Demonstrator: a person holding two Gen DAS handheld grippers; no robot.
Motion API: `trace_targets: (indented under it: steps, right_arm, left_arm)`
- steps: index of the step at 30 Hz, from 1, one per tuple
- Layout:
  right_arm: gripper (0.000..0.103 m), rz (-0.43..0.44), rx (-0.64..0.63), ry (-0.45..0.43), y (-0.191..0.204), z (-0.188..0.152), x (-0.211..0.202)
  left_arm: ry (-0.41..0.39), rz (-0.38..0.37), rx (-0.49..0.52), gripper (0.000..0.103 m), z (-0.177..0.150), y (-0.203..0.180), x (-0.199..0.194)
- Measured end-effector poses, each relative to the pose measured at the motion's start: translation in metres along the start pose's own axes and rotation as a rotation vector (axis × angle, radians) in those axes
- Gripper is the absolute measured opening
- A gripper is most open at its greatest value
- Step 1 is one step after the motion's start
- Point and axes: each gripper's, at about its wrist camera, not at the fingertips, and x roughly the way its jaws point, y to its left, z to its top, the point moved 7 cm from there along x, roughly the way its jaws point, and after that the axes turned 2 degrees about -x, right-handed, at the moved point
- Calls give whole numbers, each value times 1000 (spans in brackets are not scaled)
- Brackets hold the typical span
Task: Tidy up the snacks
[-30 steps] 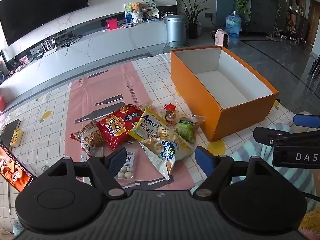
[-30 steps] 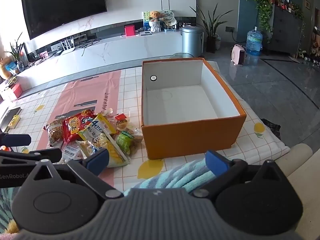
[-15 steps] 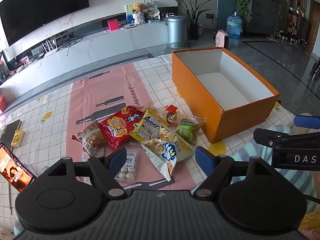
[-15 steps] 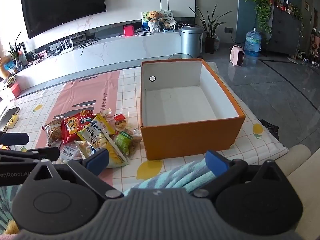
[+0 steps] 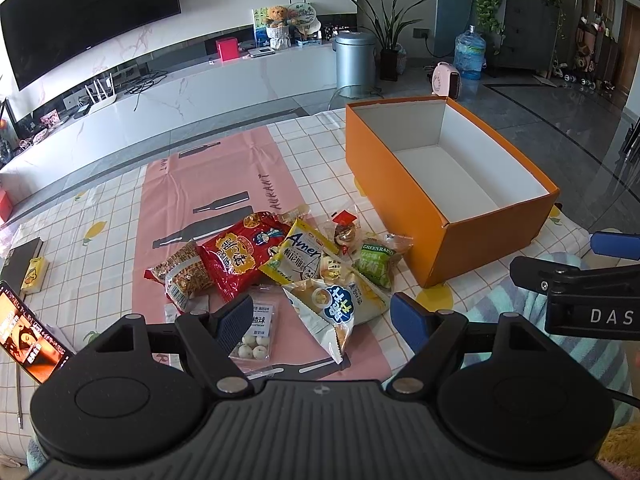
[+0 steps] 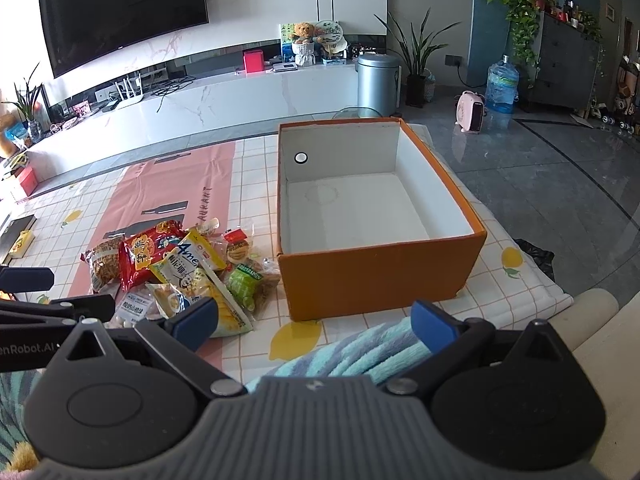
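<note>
- We see one orange box (image 5: 496, 236), standing empty and top-open, ahead and right of the left gripper (image 5: 320, 316); its long axis runs away from our fingers.
- Both grippers are released: the left one, and the right gripper (image 6: 316, 320), have jaws spread wide, grasping nothing.
- One red bag (image 5: 236, 256) lies ahead of the left fingers, its long axis slanting away to the right.
- One yellow "Amer" packet (image 5: 298, 258) lies beside it.
- One "GREEN RAISIN" pack (image 5: 376, 262) lies nearest the box.

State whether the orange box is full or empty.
Empty: the orange box is open-topped, and the right wrist view shows only its bare white floor; every snack lies outside.
</note>
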Motion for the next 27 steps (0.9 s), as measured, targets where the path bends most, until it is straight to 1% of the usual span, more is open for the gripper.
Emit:
trace_targets:
  steps: [8,27]
  right_arm:
    - [99,-10,5,0,-2,0,0]
    - [99,-16,7,4,-3,-1,3]
  left_arm:
    - [-11,1,8,92,1,-2,0]
    - [-10,-2,8,92,2,-3,1]
